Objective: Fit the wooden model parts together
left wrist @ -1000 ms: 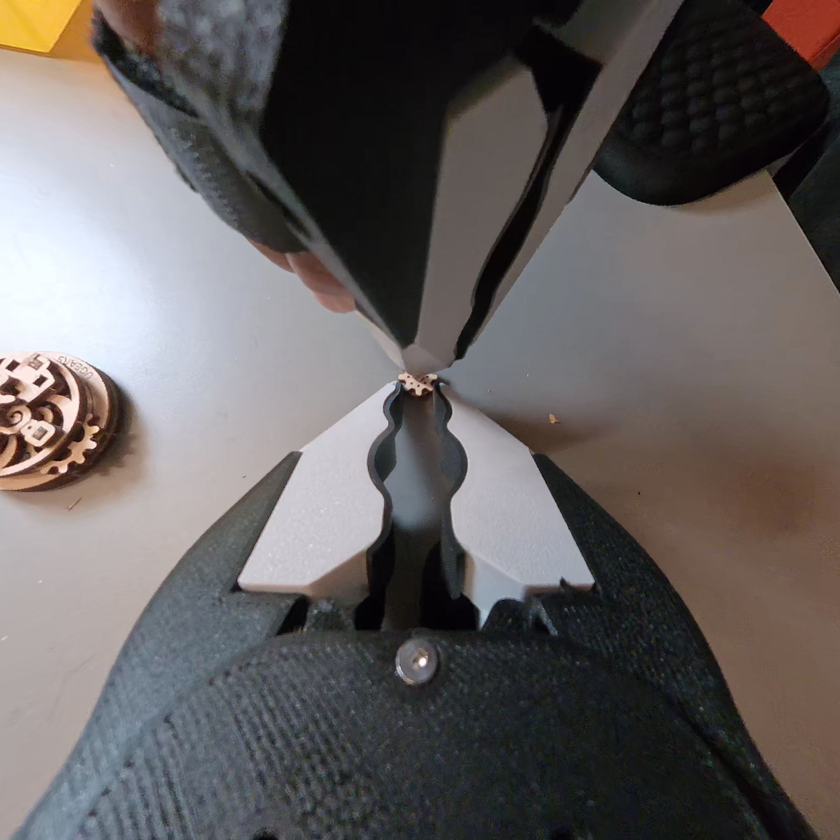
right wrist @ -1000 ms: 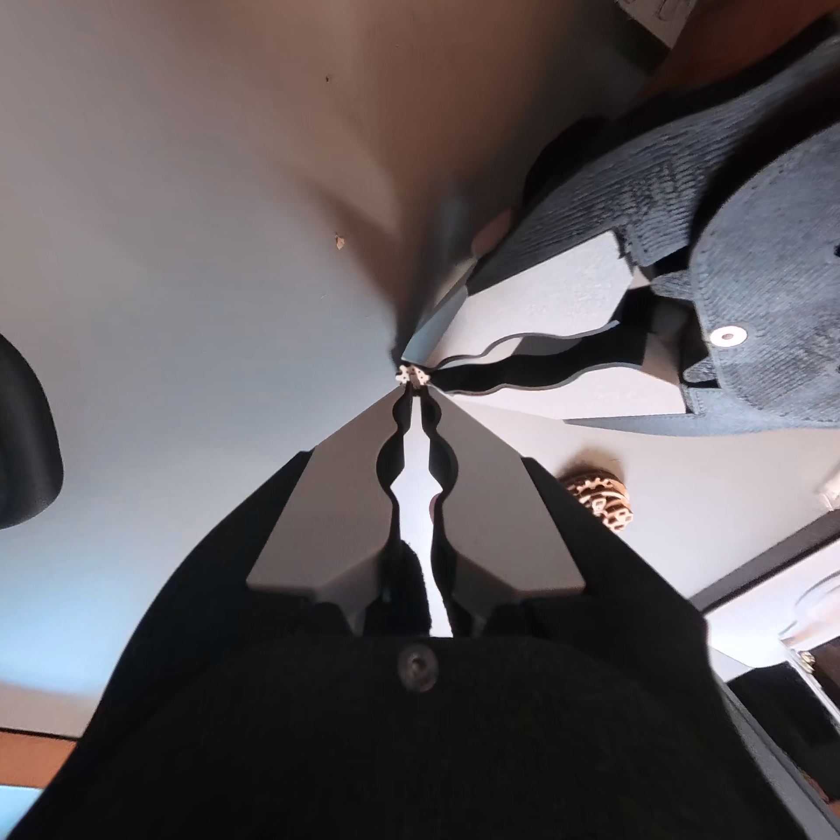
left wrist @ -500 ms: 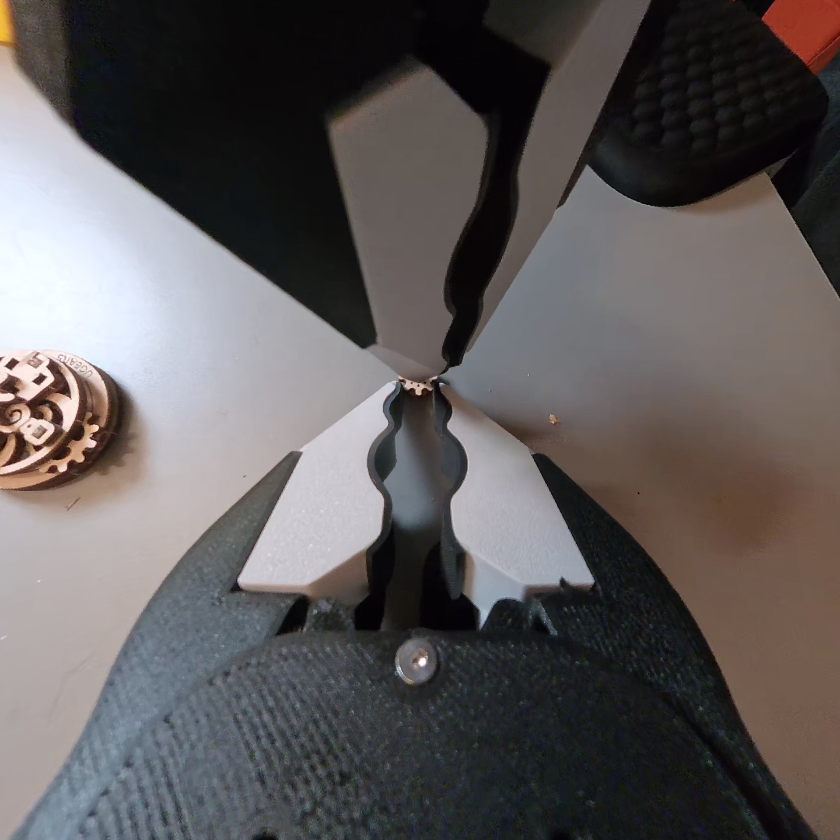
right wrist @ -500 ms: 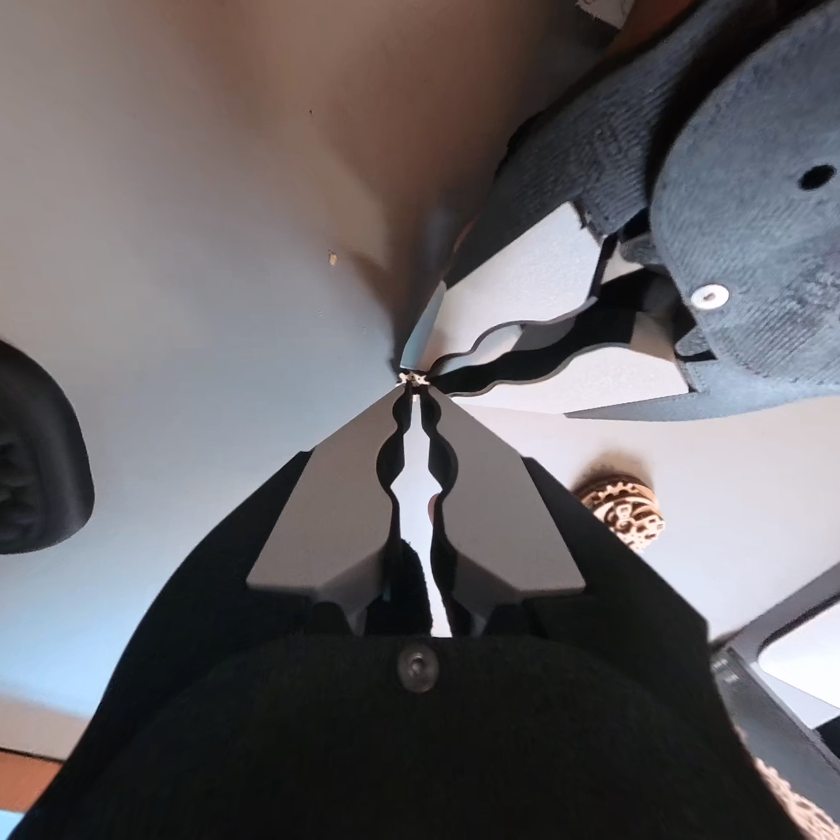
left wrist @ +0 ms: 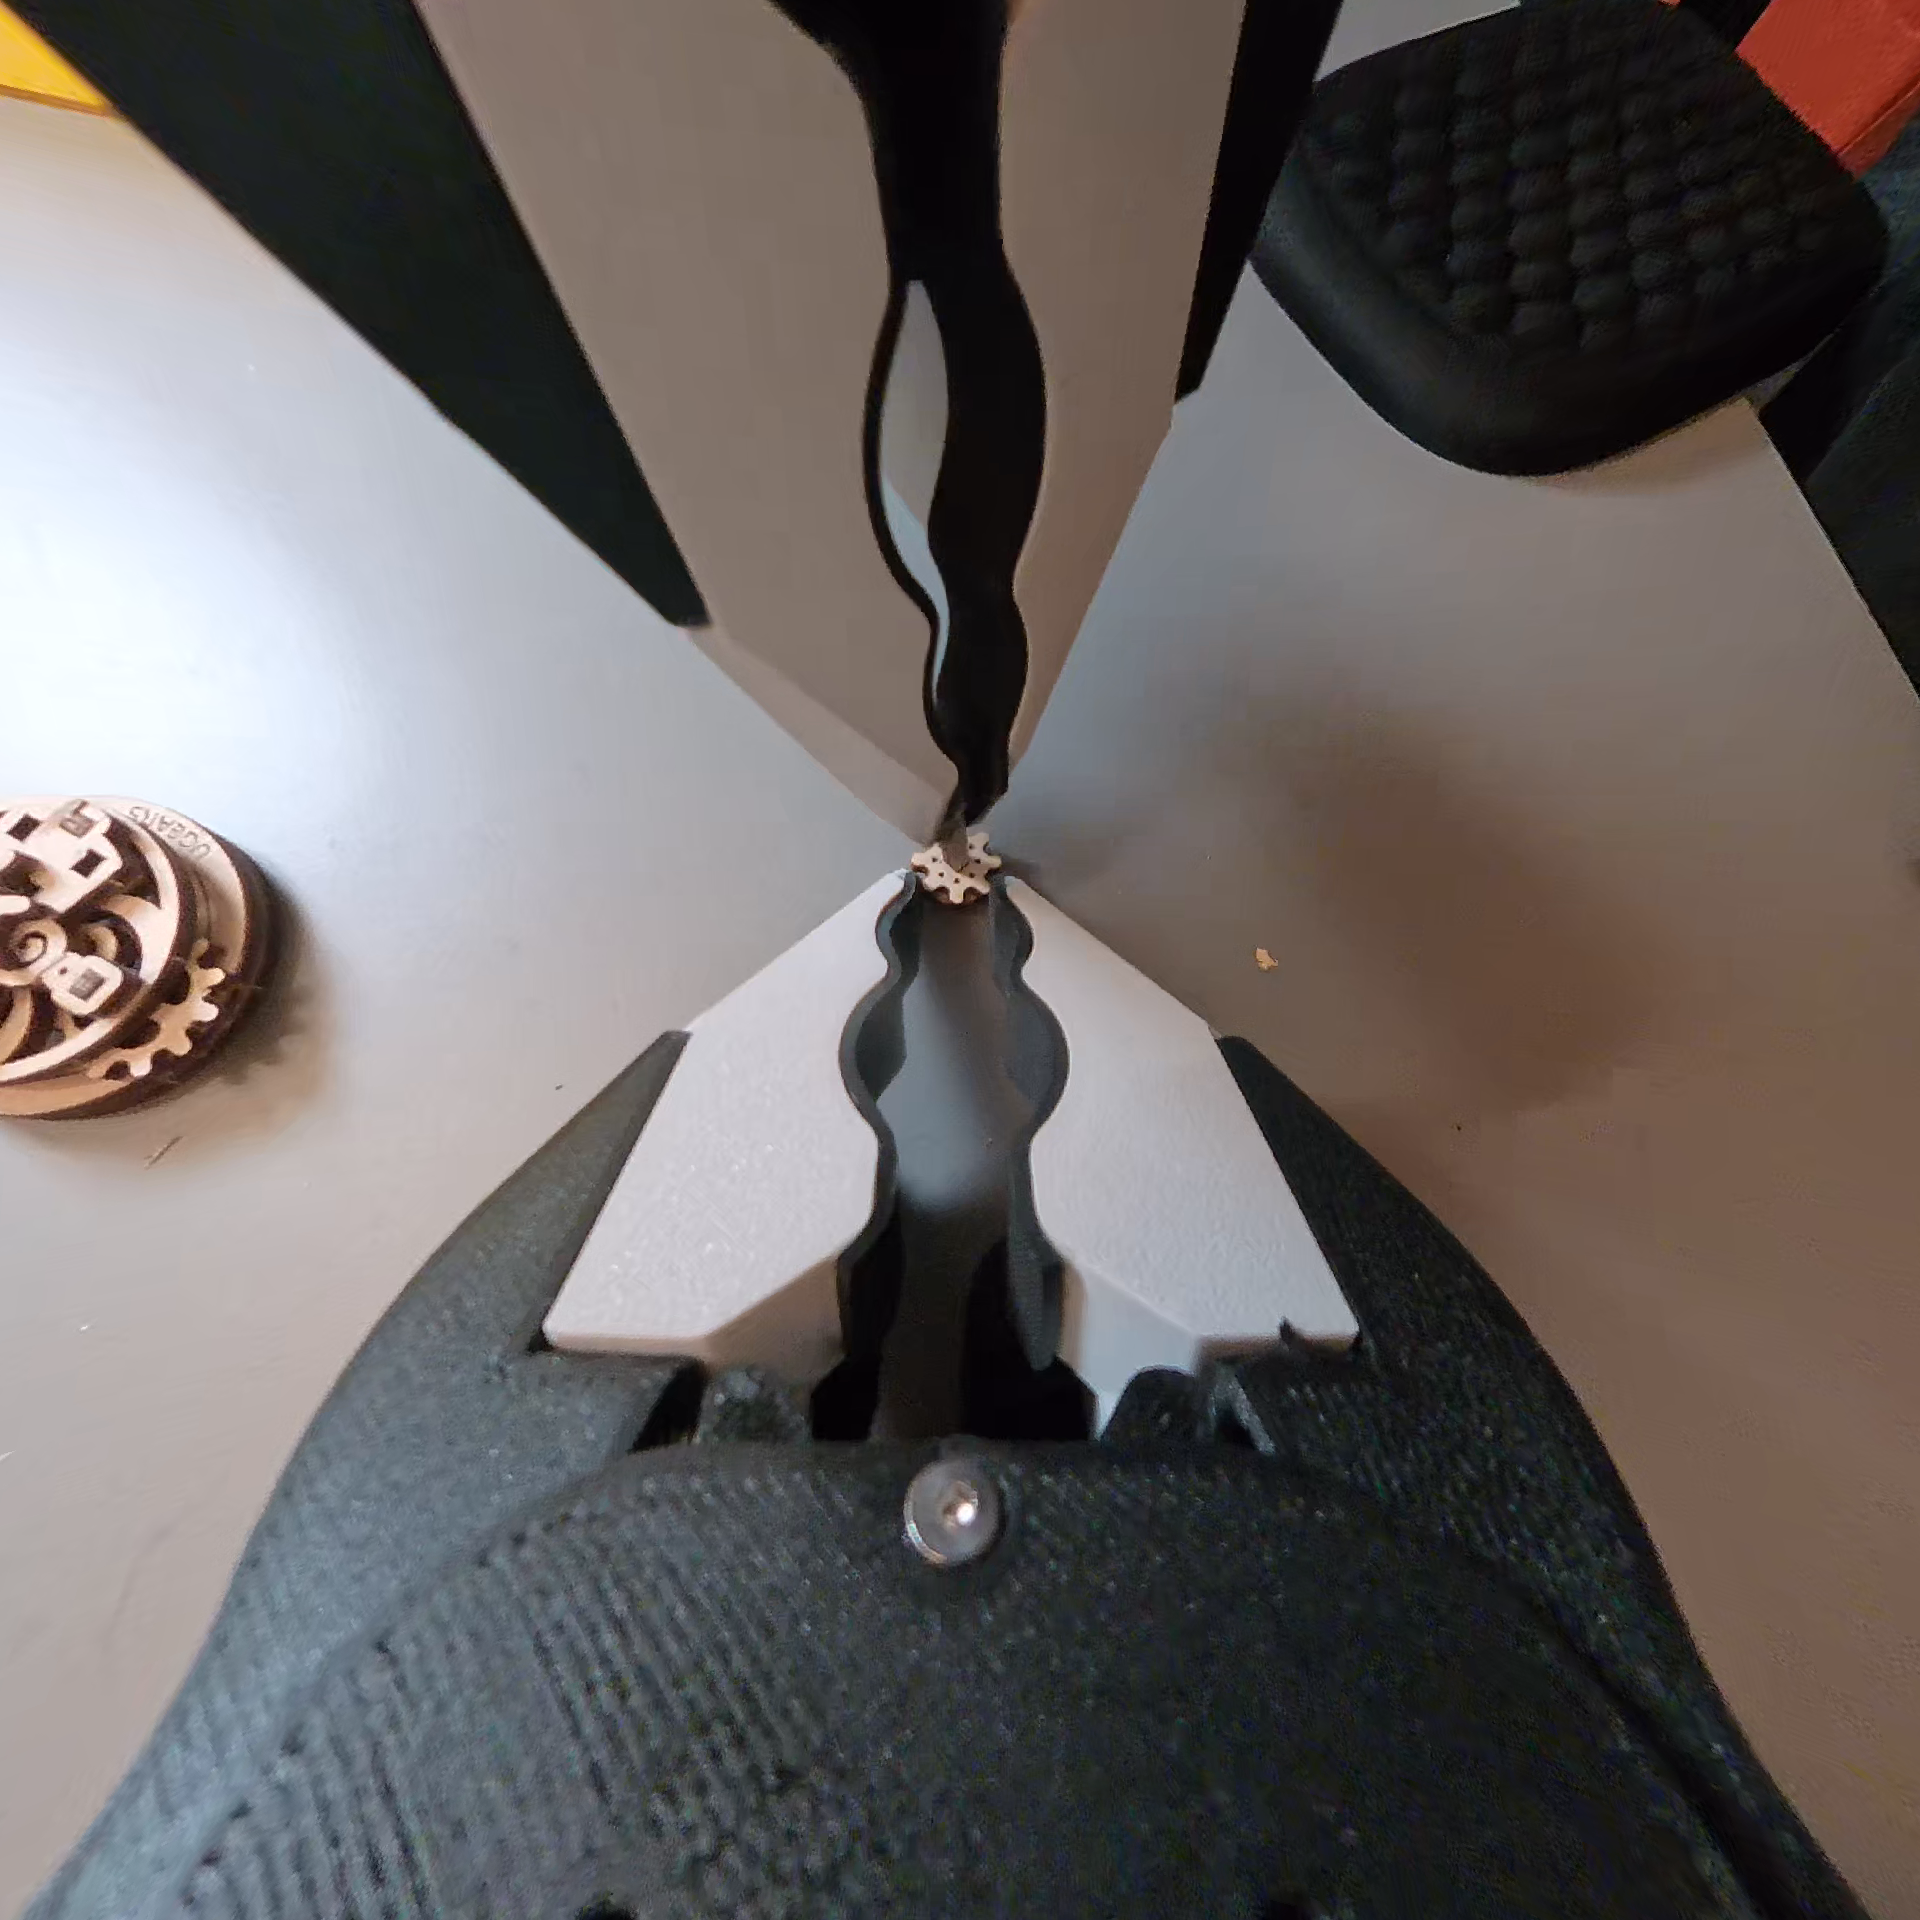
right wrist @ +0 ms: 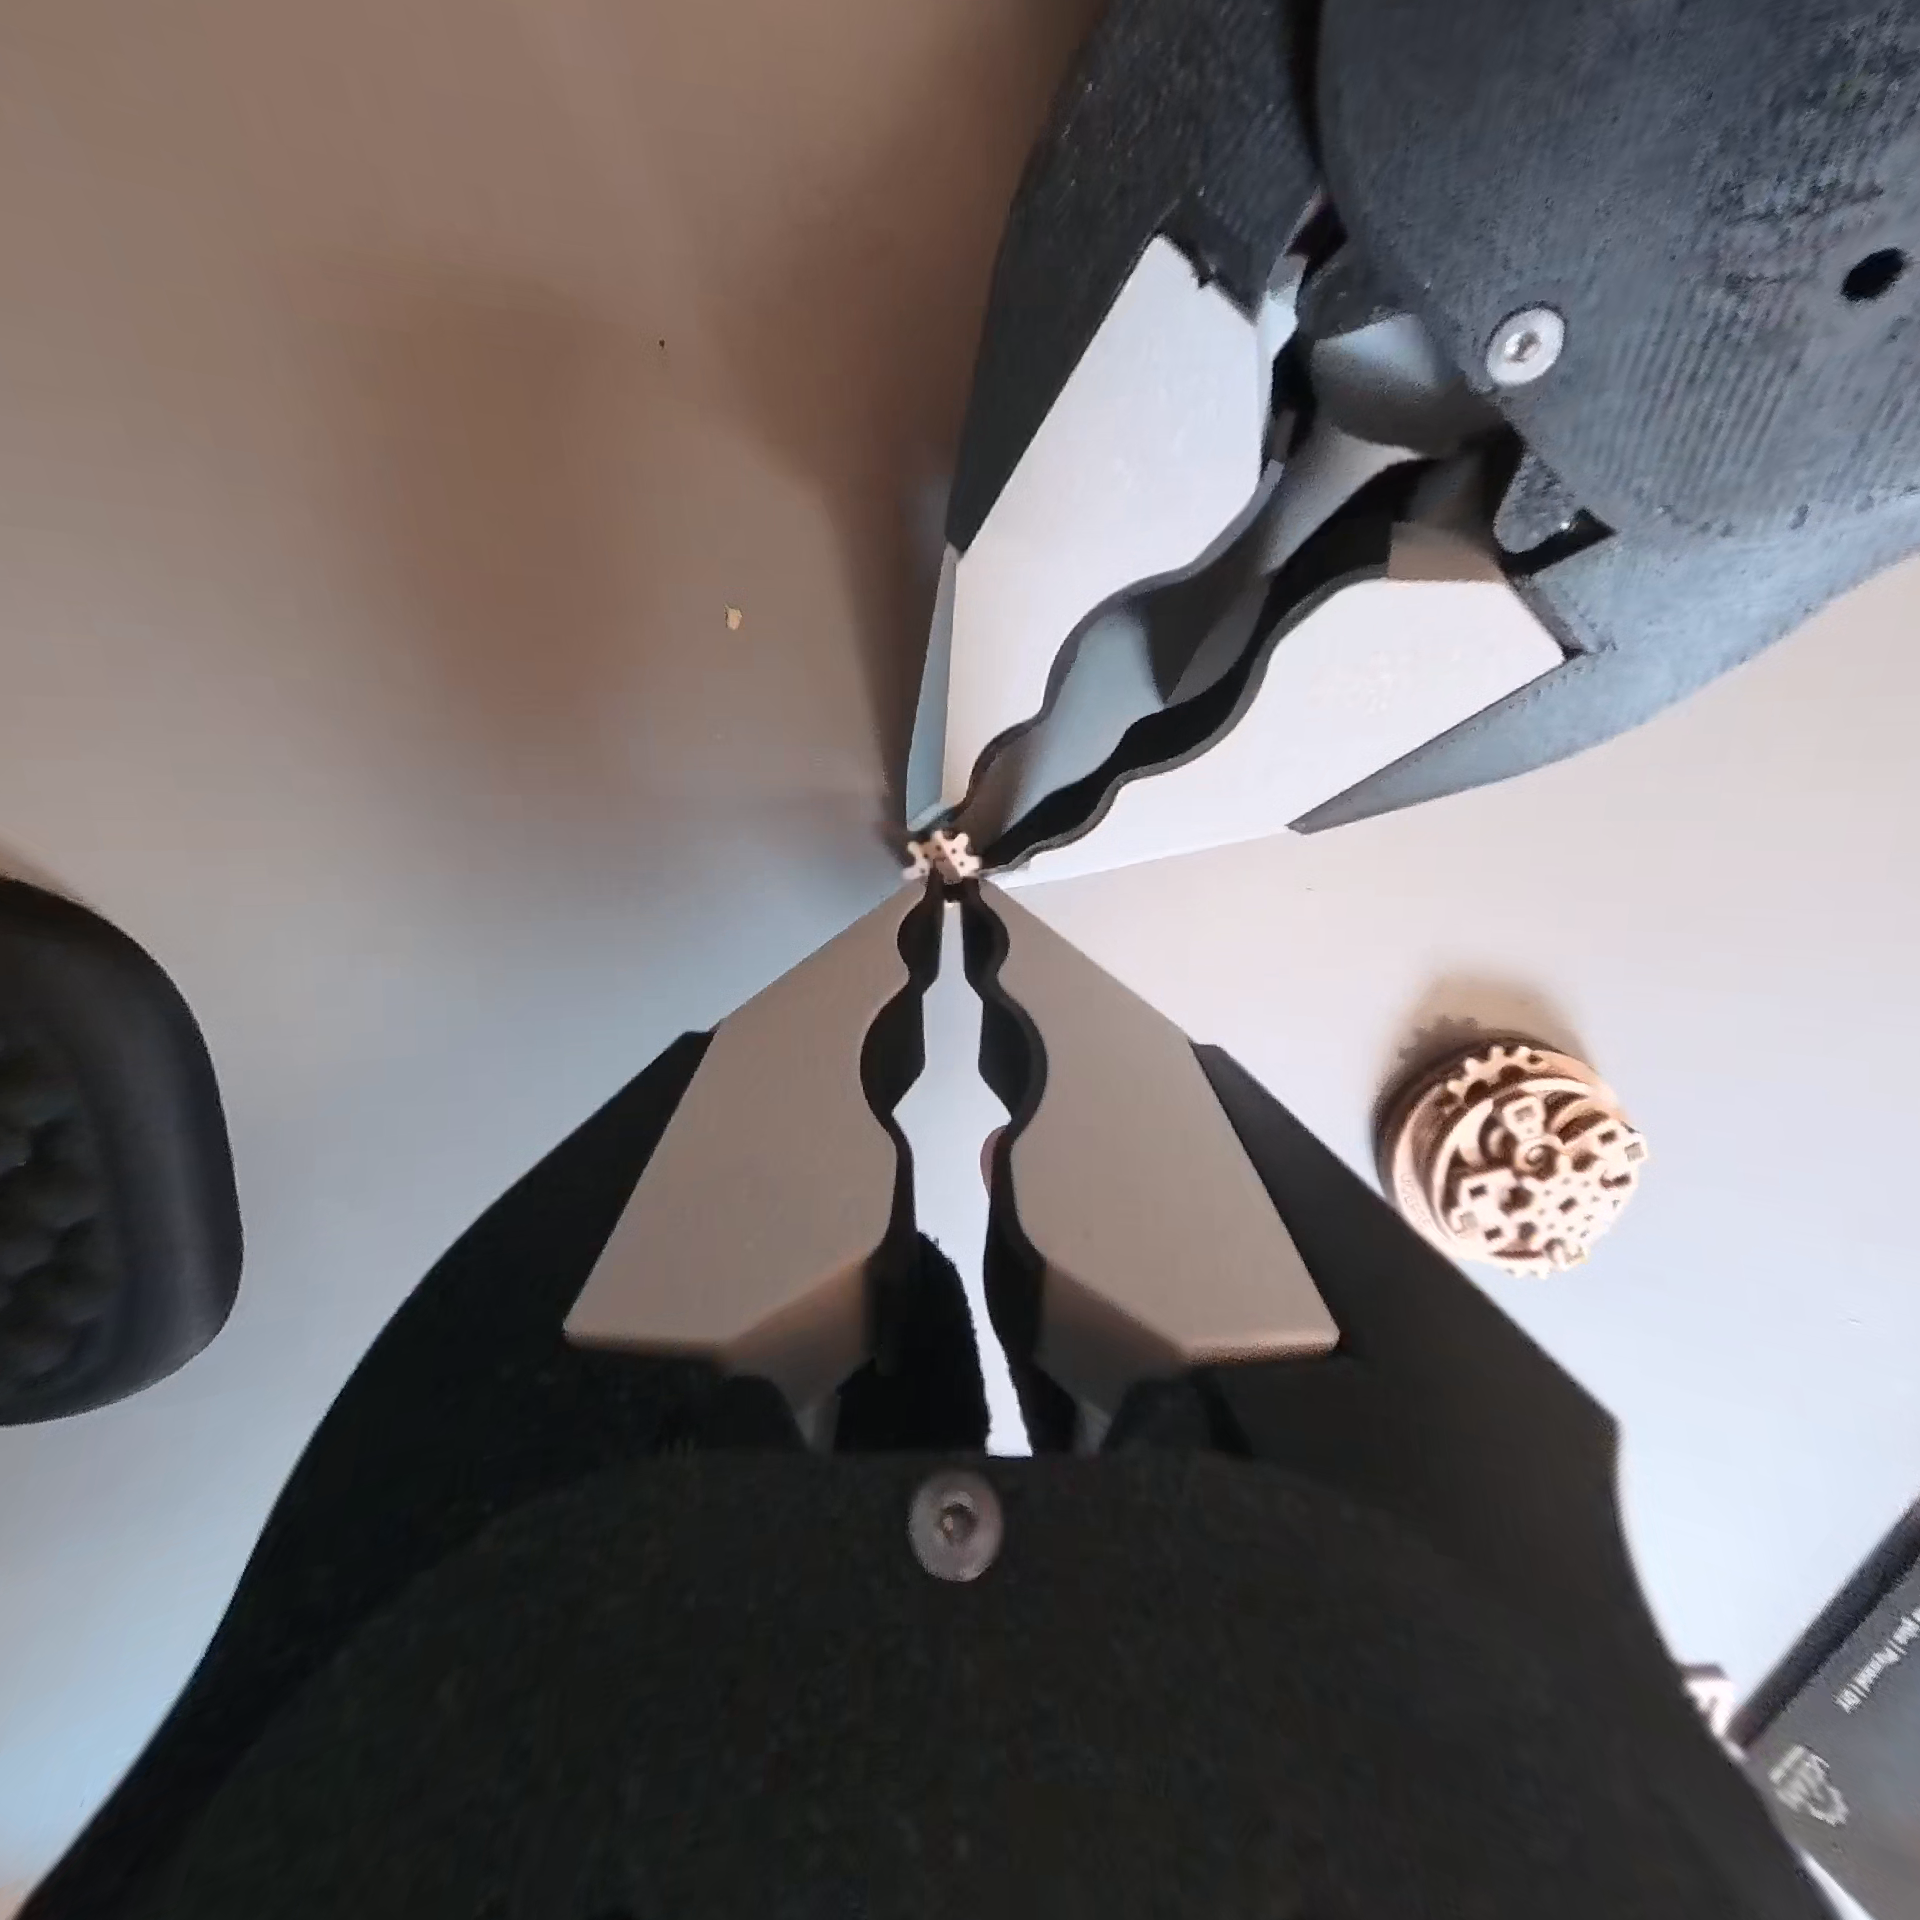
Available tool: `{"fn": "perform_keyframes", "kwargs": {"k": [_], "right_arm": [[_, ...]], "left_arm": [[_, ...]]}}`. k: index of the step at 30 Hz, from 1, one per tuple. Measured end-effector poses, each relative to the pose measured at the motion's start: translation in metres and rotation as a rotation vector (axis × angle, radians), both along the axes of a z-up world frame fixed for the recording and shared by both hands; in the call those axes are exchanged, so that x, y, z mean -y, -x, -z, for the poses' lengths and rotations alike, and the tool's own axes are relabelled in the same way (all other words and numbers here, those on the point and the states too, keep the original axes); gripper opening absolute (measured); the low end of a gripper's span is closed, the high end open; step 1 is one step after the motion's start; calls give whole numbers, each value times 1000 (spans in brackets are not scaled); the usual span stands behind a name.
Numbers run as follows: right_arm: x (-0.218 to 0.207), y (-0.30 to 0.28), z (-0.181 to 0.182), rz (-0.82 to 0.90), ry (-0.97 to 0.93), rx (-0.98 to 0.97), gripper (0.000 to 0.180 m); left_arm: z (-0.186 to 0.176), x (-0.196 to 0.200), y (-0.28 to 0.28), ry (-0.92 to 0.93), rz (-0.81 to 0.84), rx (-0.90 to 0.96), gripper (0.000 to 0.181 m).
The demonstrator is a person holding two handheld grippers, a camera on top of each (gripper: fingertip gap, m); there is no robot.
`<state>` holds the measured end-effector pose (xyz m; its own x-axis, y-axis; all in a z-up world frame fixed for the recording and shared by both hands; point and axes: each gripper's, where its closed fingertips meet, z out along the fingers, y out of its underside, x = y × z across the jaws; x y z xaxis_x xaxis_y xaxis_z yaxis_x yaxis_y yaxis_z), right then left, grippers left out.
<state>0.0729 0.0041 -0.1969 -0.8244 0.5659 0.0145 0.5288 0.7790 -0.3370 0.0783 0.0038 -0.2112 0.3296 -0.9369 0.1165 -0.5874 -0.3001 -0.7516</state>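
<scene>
The left gripper (left wrist: pixel 956 899) has its two grey fingers (left wrist: pixel 779 1122) drawn together at the tips on a tiny wooden gear (left wrist: pixel 957 871), a pale toothed disc held flat above the grey worktop (left wrist: pixel 436 582); behind the tips the wavy inner edges of the fingers leave a gap. The right gripper (left wrist: pixel 961 816) reaches in from the far side, tip to tip with the left one, and its fingers are pinched on something very small and dark that meets the gear's far edge; what that piece is cannot be told. In the right wrist view the same meeting shows from the other side: the right gripper (right wrist: pixel 951 899) points its closed tips at the wooden gear (right wrist: pixel 943 854), and the left gripper (right wrist: pixel 961 831) comes in from the upper right with its tips on the gear. A round wooden gear model (left wrist: pixel 94 956), layered with cogs and cut-out scrollwork, lies flat on the worktop at the left, well apart from both grippers; the right wrist view shows it (right wrist: pixel 1512 1164) at the right. A small pale crumb (left wrist: pixel 1264 958) lies on the worktop just right of the left fingers. A black mesh chair seat (left wrist: pixel 1579 218) sits beyond the worktop's far right edge, and a dark box (right wrist: pixel 1839 1704) lies at the lower right corner of the right wrist view.
</scene>
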Motion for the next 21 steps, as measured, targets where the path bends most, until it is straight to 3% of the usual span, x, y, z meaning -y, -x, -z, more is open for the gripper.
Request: {"fn": "perform_keyframes", "kwargs": {"k": [21], "right_arm": [[2, 1, 1, -11, -59, 10, 1]], "left_arm": [[0, 0, 0, 4, 0, 1, 11]]}}
